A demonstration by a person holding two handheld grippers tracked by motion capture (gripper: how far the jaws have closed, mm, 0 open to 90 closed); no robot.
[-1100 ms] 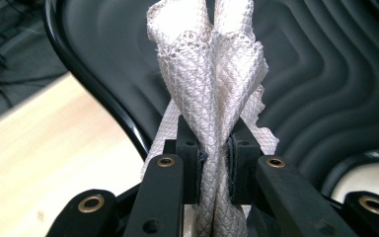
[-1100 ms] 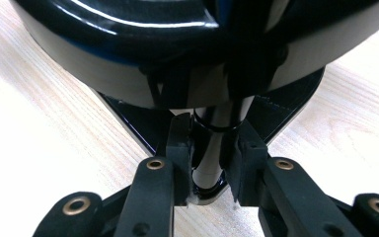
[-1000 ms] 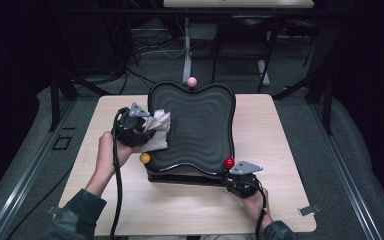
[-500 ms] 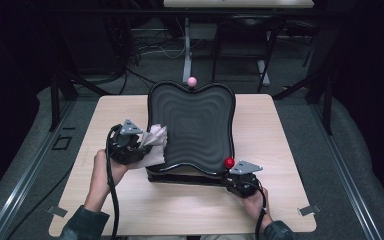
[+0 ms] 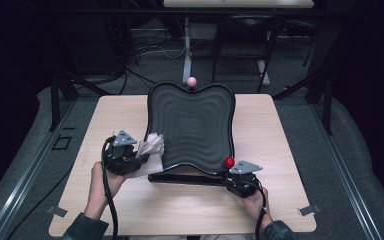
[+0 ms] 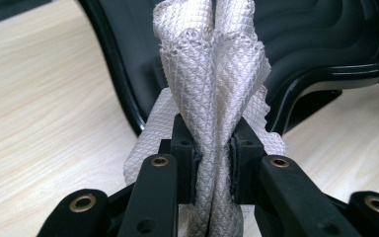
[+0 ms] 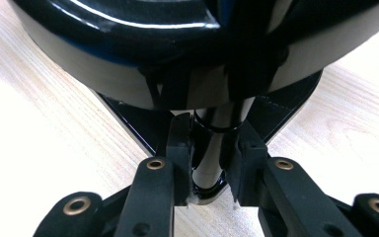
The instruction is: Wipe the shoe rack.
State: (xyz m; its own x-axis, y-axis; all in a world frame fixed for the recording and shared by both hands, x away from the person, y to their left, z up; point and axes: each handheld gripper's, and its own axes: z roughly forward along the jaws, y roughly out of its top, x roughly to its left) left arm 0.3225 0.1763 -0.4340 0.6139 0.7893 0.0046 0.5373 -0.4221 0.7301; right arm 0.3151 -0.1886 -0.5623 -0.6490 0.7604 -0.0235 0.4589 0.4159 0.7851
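Since the earlier frames the left gripper (image 5: 139,159) has come away from the tilted black tray (image 5: 192,125), sliding off its left rim and down toward the near-left corner, carrying the white cloth (image 5: 151,148) with it; a yellow ball seen at that corner a second ago is now covered. The right gripper (image 5: 234,181) has stayed where it was.

Taking the tray as landmark and going from left to right: the left gripper sits just off the tray's lower-left edge, low over the wooden table (image 5: 290,145), held in the person's left hand (image 5: 100,176). In the left gripper view its jaws are clamped on the bunched, quilted cloth (image 6: 212,89), the pads pressing into it from both sides, and the cloth's free end fans out against the tray's black rim (image 6: 121,74). The cloth touches or all but touches that rim.

The tray leans up toward the far side on a dark base (image 5: 180,178), its ribbed surface bare. A pink ball (image 5: 192,81) stands at the middle of its far edge.

At the tray's near-right corner is a red ball (image 5: 229,162), and right beside it the right gripper. In the right gripper view (image 7: 212,163) its jaws are closed on a pale post (image 7: 216,148) under the tray's edge.
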